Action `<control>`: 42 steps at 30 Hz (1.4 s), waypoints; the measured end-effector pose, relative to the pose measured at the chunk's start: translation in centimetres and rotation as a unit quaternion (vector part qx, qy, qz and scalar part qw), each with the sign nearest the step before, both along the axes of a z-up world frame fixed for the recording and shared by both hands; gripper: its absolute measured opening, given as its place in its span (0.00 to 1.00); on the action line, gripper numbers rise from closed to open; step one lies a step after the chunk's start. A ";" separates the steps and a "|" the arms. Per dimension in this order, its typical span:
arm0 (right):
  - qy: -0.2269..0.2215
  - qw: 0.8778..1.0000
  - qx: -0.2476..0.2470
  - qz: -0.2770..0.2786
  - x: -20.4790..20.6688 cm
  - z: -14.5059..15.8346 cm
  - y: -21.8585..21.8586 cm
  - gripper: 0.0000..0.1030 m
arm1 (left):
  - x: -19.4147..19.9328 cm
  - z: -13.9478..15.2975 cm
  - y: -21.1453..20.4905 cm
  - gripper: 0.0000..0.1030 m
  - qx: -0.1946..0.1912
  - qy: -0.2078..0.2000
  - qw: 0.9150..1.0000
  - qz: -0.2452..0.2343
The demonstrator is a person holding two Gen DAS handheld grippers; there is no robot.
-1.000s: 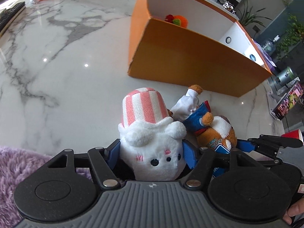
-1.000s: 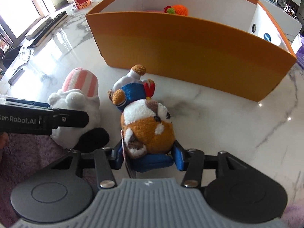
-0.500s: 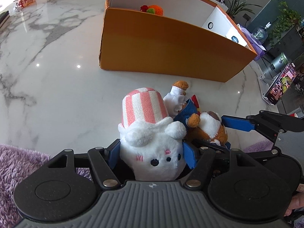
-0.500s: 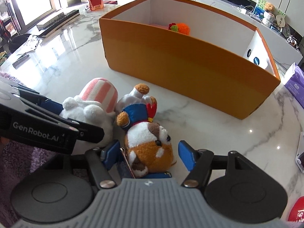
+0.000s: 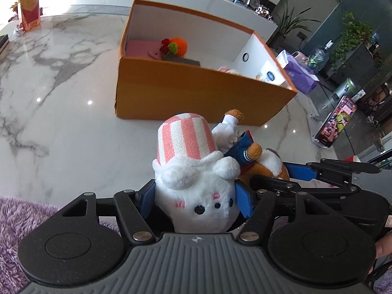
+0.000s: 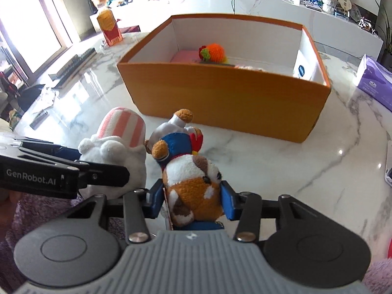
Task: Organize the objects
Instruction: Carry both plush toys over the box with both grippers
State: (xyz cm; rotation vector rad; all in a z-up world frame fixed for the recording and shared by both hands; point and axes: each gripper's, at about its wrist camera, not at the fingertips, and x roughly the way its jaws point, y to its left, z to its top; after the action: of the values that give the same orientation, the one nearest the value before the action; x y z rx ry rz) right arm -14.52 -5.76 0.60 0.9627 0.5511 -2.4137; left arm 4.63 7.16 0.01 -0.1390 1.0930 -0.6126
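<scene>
My left gripper [image 5: 194,201] is shut on a white plush with a pink-striped hat [image 5: 186,144], held above the marble table. Beside it, my right gripper [image 6: 192,198] has its jaws closing on a brown-and-white plush dog in a blue outfit [image 6: 191,181]; the blue pads press on both sides of its head. The two plushes [image 6: 117,147] touch each other. Ahead stands an open orange box [image 5: 196,93] [image 6: 220,98] with a white inside. It holds an orange crochet toy [image 6: 214,52], a pink item and a white tube.
On the marble table [image 5: 61,122] a red-and-yellow carton [image 6: 110,28] and a keyboard [image 6: 73,63] lie at the far left. A purple tissue pack [image 6: 374,83] sits right of the box. A fluffy purple rug [image 5: 24,215] lies under the grippers.
Both grippers have risen with their plushes, so the box's inside now shows. The right jaws stood wider around the dog half a second ago and have closed in on it.
</scene>
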 end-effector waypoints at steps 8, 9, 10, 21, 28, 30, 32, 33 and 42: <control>0.047 0.997 -0.058 0.002 -0.7 7.6 0.8 0.48 | 3.2 6.1 -2.0 0.74 -0.030 -0.057 0.997 -0.039; 0.053 0.997 -0.061 0.004 -1.1 8.5 0.7 0.48 | 3.8 6.7 -2.4 0.74 -0.031 -0.063 0.997 -0.043; 0.061 0.996 -0.065 0.006 -1.6 9.4 0.6 0.48 | 4.5 7.3 -2.9 0.74 -0.030 -0.071 0.996 -0.047; 0.111 0.992 -0.056 -0.002 -10.9 15.9 -1.9 0.48 | 14.2 8.9 -7.9 0.74 -0.017 -0.114 0.991 -0.071; 0.100 0.995 0.006 -0.014 -18.7 14.6 -3.1 0.48 | 18.5 5.1 -11.4 0.74 0.008 -0.098 0.992 -0.075; 0.098 0.995 0.026 -0.020 -20.2 13.6 -3.3 0.48 | 19.5 3.3 -12.0 0.74 0.016 -0.080 0.994 -0.078; 0.097 0.994 0.043 -0.022 -21.6 12.7 -3.5 0.48 | 20.0 2.0 -12.6 0.74 0.022 -0.073 0.994 -0.080; 0.096 0.994 0.048 -0.019 -22.1 12.3 -3.6 0.48 | 20.3 1.6 -12.8 0.74 0.023 -0.072 0.994 -0.081; 0.068 0.995 0.074 -0.016 -24.6 10.4 -3.8 0.49 | 21.7 -0.6 -12.7 0.75 -0.002 -0.047 0.995 -0.084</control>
State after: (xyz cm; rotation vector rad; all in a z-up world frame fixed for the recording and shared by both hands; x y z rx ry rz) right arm -39.12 -9.54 11.03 0.8749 0.7779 -2.5095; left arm 26.32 -5.56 -0.63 -0.0206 1.0187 -0.7646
